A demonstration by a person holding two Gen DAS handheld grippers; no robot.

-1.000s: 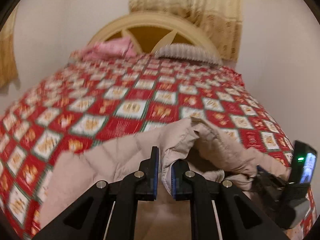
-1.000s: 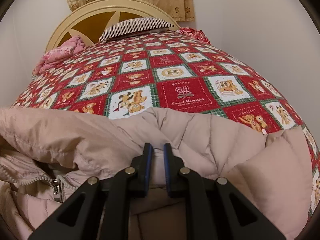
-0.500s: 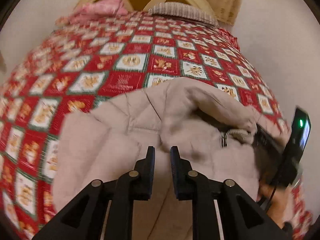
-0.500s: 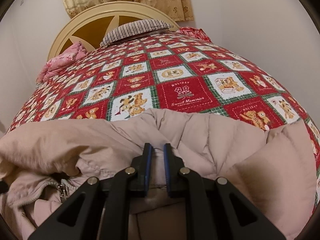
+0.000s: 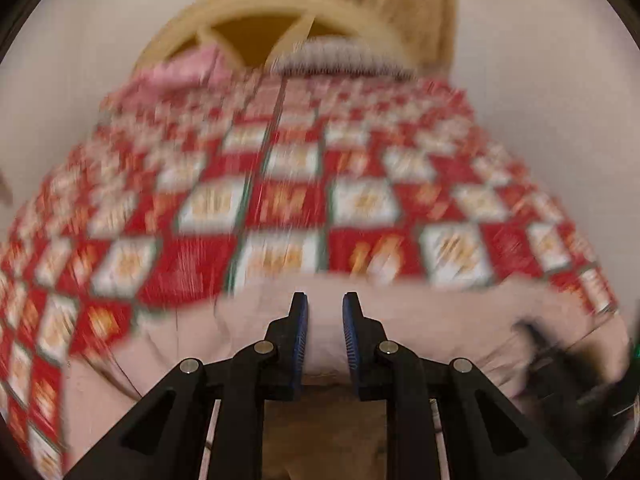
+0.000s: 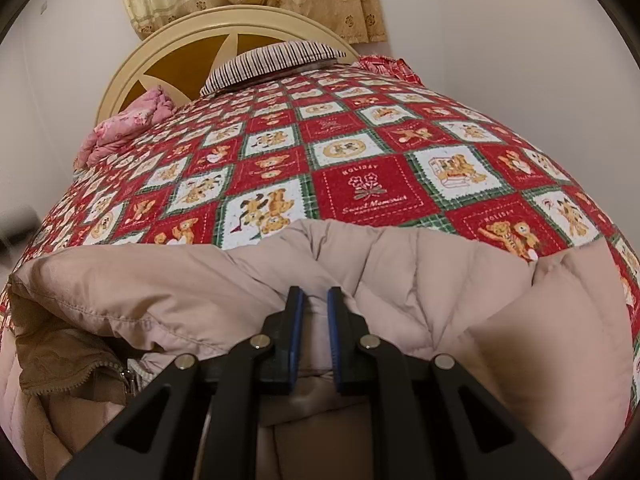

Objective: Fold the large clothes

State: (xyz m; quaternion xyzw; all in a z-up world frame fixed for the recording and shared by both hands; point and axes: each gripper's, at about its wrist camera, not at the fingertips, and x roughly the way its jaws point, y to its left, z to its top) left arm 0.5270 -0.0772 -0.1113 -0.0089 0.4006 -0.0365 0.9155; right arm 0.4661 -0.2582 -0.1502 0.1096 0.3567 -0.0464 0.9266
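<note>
- Lying at the near edge of the bed: beige puffer jacket (image 6: 400, 280), front zipper (image 6: 100, 368) at left; the teddy-bear quilt (image 6: 360, 152) beyond it ran bare to the striped pillow (image 6: 276, 60) and pink bundle (image 6: 124, 128).
- Right gripper (image 6: 316, 304): level, pointing at the headboard (image 6: 224, 36), clenched on a jacket fold.
- Left gripper (image 5: 324, 308): blurred; jaws parted over the jacket (image 5: 420, 312), whether gripping fabric could not be told.
- Quilt lettering: "HOLIDAY", "Sweet Memories".

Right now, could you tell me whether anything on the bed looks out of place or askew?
Only the beige puffer jacket: it lies bunched and unzipped, brown lining exposed at its left. The quilt looks flat.
</note>
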